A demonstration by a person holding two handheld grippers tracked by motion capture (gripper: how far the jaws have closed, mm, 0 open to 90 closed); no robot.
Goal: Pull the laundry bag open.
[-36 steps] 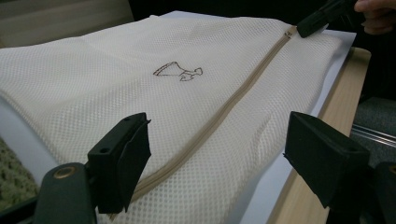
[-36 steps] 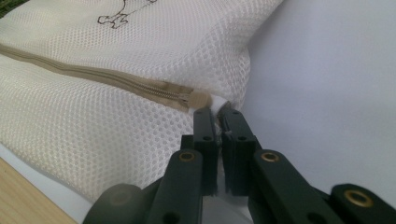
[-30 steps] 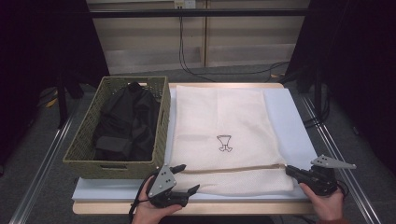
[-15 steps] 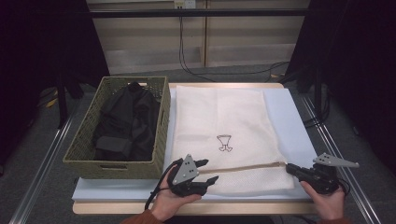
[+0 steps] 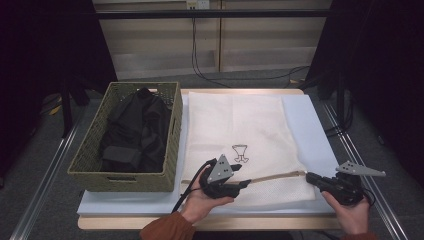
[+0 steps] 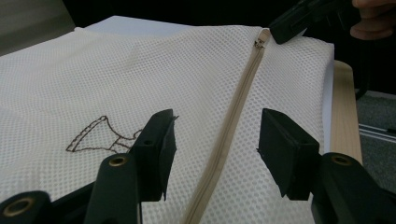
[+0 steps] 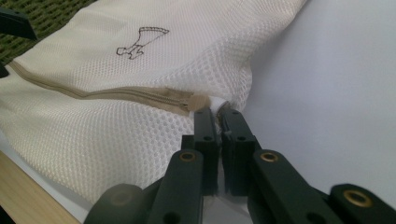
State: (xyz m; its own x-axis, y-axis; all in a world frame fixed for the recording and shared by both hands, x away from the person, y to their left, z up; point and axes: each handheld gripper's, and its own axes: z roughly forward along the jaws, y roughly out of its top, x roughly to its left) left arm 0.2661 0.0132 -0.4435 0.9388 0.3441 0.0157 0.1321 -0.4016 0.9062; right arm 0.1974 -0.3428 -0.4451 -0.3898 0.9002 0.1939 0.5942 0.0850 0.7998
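Left gripper [image 5: 243, 184] shifted inward along zipper [image 6: 236, 109], jaws closing, still spread astride it | right gripper [image 7: 217, 113] pinching mesh bag [image 5: 240, 125] edge.

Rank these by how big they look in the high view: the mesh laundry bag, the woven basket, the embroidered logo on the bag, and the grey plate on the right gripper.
1. mesh laundry bag
2. woven basket, smaller than the bag, though not by much
3. grey plate
4. embroidered logo; it looks smaller than the plate, but the plate stands nearer the camera, so this order is unsure.
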